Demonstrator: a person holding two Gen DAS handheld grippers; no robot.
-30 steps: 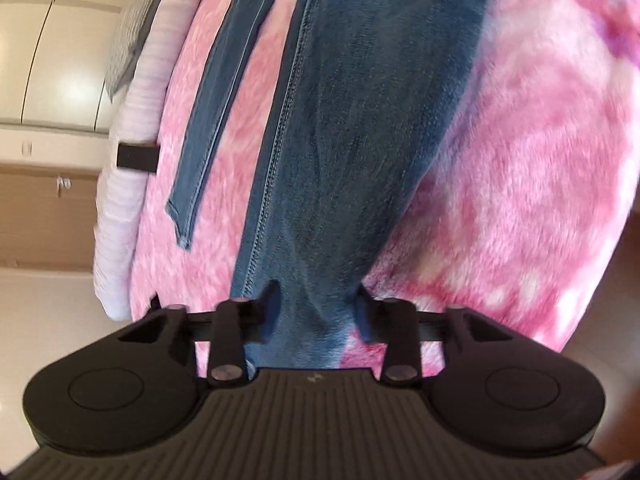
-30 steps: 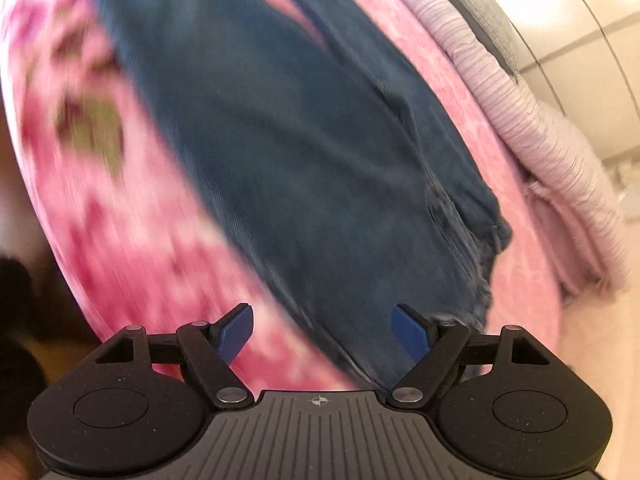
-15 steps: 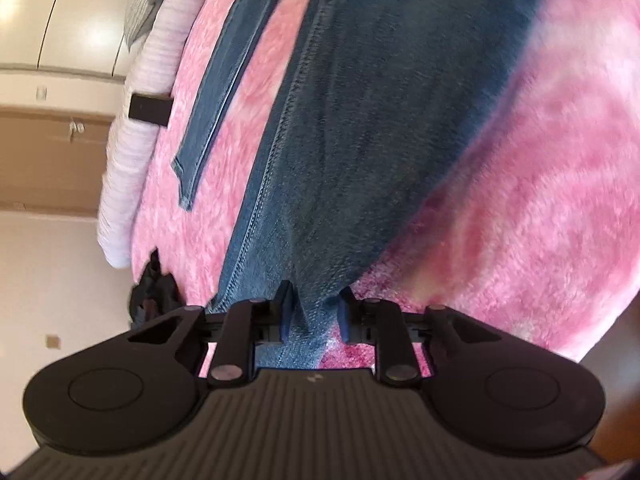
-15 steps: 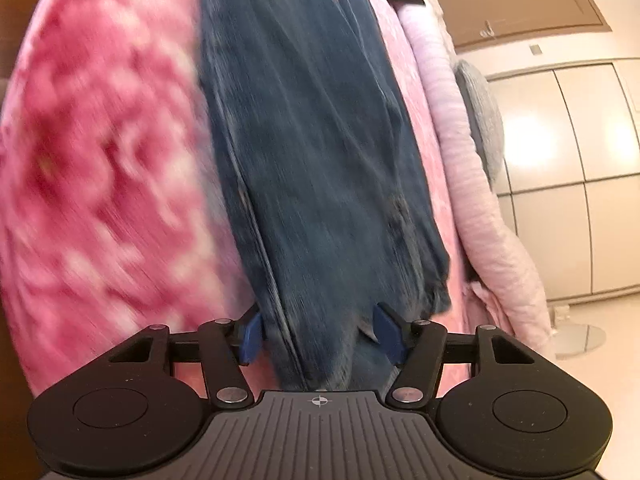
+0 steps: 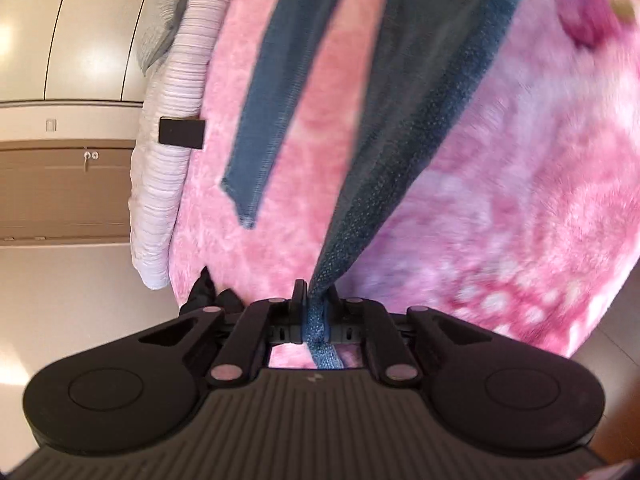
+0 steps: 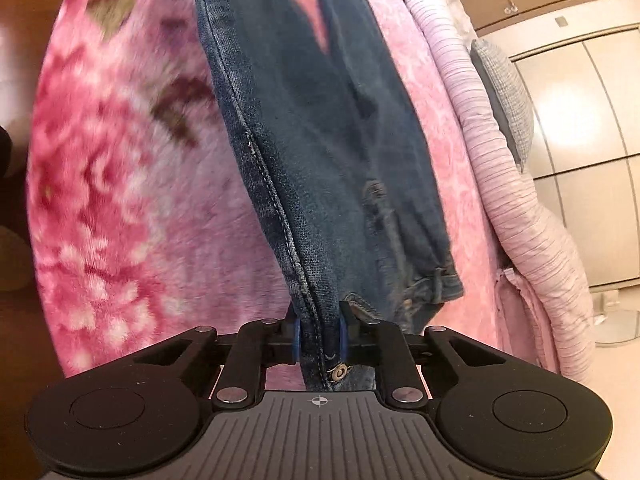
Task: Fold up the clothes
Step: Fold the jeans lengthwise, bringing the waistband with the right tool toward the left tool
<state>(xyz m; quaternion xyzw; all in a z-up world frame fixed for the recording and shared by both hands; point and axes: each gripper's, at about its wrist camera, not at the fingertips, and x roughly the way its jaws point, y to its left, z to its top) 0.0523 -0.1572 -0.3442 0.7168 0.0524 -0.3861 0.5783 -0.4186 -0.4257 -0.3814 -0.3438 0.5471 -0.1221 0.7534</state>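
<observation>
On our left, the left gripper [image 5: 316, 300] is clamped on a bunched end of the jeans [image 5: 420, 100], which rise taut away from it over the pink blanket [image 5: 500, 200], with a second leg [image 5: 272, 92] lying flat just beside (a small black tag [image 5: 182, 131] sits at the lilac quilt's [image 5: 160, 184] edge). On our right, the right gripper [image 6: 319, 334] is pinched on the jeans [image 6: 328, 152] at the waistband, by the metal button [image 6: 340, 371]; the denim stretches ahead across the blanket [image 6: 120, 184].
</observation>
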